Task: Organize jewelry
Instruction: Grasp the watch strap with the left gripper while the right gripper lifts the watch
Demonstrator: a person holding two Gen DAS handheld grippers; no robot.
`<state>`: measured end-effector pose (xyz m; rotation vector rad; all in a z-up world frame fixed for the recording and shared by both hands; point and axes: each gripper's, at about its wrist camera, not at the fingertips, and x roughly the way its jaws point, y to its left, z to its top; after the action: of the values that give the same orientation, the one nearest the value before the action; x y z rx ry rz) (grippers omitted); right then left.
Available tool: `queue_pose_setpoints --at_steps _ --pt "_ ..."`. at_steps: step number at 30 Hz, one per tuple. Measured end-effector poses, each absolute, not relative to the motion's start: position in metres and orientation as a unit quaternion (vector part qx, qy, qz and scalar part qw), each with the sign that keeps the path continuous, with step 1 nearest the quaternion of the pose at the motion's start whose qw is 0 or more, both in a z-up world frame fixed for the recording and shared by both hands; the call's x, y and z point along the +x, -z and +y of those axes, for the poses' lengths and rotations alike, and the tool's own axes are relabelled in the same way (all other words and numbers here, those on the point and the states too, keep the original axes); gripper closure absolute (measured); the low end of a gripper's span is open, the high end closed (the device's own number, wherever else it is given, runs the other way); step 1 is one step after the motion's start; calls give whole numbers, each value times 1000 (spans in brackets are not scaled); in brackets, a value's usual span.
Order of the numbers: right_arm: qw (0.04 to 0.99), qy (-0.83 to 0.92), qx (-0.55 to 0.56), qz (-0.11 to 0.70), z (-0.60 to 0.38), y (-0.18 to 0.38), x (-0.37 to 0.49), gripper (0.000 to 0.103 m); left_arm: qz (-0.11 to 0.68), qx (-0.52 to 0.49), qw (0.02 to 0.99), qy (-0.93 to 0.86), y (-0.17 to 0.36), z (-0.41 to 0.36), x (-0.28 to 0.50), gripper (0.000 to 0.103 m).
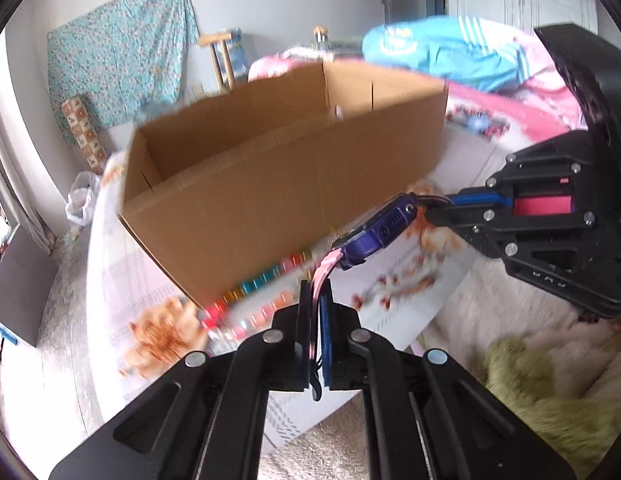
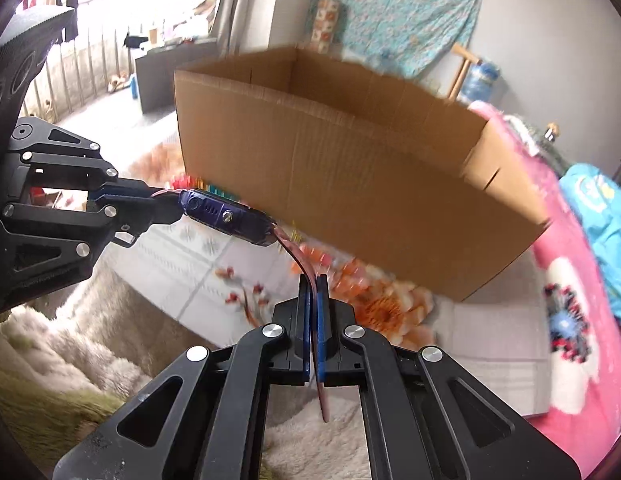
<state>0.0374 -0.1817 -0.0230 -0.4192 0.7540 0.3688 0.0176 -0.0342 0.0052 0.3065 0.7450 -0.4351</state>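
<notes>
A watch with a purple case and pink straps hangs in the air between my two grippers. My left gripper is shut on one pink strap. My right gripper is shut on the other strap. In the right wrist view the purple case sits between the left gripper and my own fingers. In the left wrist view the right gripper comes in from the right. An open cardboard box stands just behind the watch; it also shows in the right wrist view.
A colourful bead strand lies on the floral sheet at the box's front foot. A pink blanket and a blue garment lie beside the box. Shaggy white and green rug is near me.
</notes>
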Motion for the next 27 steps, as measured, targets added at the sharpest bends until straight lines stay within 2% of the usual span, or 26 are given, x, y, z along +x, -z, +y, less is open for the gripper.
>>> queue_pose_setpoints --at_steps 7,11,13,16,21,24,27 --pt "926 -162 -214 266 -182 -60 37 102 279 127 925 225 -86 -24 29 99" --pt "922 -177 -213 269 -172 -80 87 102 290 120 922 225 -115 -22 71 99" --pt "908 -195 -202 312 -172 -81 127 102 312 118 916 223 -118 -23 99 99" --pt "872 -221 -174 400 -171 -68 188 102 390 97 888 222 -106 -18 154 99" --pt "800 -233 -156 531 -163 -21 262 102 514 57 828 218 -61 -11 239 99" --pt "768 -230 -154 578 -160 7 291 102 558 48 800 215 -37 -14 263 99" --pt "745 -229 -151 609 -160 27 312 97 582 55 785 203 -23 -18 280 97"
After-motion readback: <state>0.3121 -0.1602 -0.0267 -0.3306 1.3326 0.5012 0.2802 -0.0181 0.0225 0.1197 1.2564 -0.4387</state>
